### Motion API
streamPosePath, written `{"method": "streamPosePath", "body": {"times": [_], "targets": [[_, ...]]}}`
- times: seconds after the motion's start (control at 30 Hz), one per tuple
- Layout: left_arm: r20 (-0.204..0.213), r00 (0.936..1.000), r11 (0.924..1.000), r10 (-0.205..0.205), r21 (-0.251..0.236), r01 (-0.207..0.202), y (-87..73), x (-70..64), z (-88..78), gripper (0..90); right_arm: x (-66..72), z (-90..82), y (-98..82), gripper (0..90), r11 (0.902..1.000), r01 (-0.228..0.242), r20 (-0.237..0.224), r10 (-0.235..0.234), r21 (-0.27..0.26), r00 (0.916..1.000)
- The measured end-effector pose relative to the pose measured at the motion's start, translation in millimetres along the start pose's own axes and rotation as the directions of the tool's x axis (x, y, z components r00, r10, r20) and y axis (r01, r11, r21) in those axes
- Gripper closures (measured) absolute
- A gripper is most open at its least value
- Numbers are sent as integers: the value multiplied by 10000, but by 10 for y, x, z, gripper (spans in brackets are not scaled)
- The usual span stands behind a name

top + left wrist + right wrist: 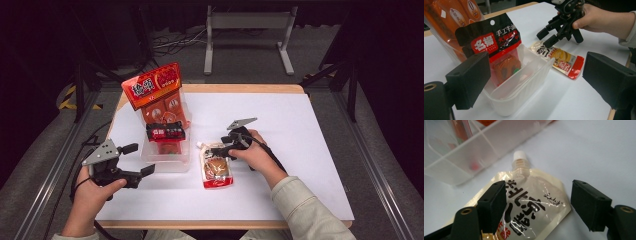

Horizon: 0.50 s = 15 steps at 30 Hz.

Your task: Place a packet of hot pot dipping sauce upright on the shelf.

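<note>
high view: above, looking forward-down over table point(310, 150) | gripper views: low, close | shared: spouted pouch point(216, 170), clear tub point(165, 156)

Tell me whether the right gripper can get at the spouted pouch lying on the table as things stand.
Probably yes. The right gripper hangs just above the spouted pouch, jaws open over its upper part, nothing between them. The clear plastic bin stands beside the pouch, apart from it.

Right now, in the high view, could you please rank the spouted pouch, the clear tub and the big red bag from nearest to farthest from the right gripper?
1. Spouted pouch: flat on the table, right under the right gripper.
2. Clear tub: just left of the pouch.
3. Big red bag: standing at the tub's far end.
</note>
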<state>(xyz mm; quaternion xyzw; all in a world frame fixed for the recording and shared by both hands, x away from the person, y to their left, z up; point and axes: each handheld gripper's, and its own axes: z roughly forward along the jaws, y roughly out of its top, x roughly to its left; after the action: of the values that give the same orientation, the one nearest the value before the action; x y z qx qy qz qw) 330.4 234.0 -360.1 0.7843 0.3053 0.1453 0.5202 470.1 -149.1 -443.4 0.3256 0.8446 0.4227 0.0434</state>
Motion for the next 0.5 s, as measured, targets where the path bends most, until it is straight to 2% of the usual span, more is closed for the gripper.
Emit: {"method": "streamPosePath", "body": {"times": [0.07,0.2,0.5], "targets": [[-8,10000,10000,-64,11,64,-3,-1,5,86,7,33,-13,254,9997,-71,-79,73,222,9999],[-22,10000,10000,-22,10,22,-4,6,13,86,50,48,-2,245,9981,403,69,-407,464,9991],[-4,10000,10000,-48,27,48,-7,14,15,86,80,61,8,258,9941,820,224,-838,712,9962]]}}
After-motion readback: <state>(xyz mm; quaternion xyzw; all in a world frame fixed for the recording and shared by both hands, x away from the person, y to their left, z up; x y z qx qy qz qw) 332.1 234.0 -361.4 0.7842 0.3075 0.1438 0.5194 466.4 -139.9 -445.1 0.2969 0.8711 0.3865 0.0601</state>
